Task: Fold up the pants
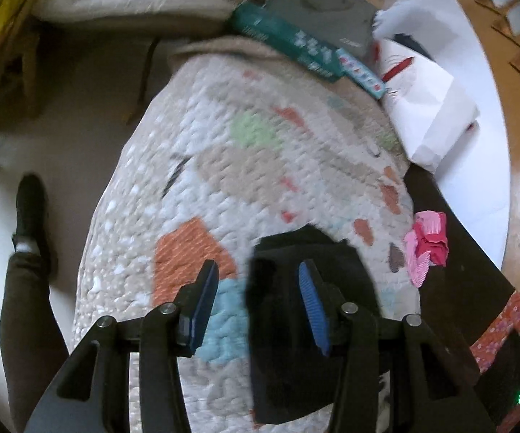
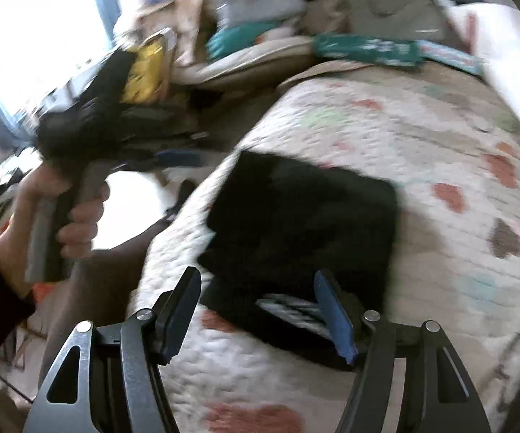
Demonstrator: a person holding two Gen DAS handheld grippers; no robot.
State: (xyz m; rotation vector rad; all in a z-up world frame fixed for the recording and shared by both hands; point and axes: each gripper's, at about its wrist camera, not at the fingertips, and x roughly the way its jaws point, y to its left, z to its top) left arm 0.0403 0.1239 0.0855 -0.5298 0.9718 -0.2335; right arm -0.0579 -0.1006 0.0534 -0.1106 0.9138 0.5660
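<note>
- Basically a bed with a patchwork quilt (image 1: 260,166) fills both views; clutter piled at its 12 o'clock end, pink cloth (image 1: 426,241) near the quilt's 3 o'clock edge, well apart from the work.
- Pants (image 2: 296,223): black, already a compact squarish bundle lying flat on the quilt. In the right wrist view it sits dead ahead at 12 o'clock, its near edge between the fingers. A striped label or lining shows at the near edge.
- Long axis: hard to call, bundle is near square and blurred; in the left wrist view the pants (image 1: 307,288) look a bit longer running from 6 to 12 o'clock.
- Right gripper (image 2: 260,306): spread wide, blue pads either side of the near edge, not pressing the cloth. Nothing held.
- Left gripper (image 1: 260,296): partly spread, nothing pinched; the pants lie under its 3 o'clock finger, the 9 o'clock finger is over bare quilt. So the bundle lies off-centre, toward 2 o'clock from this gripper.
- Person's left hand (image 2: 54,213) with the left gripper shows at 9 o'clock in the right wrist view, off the quilt edge.
- Judgement: right gripper is nearer and squarer to the bundle; fold looks about done.
</note>
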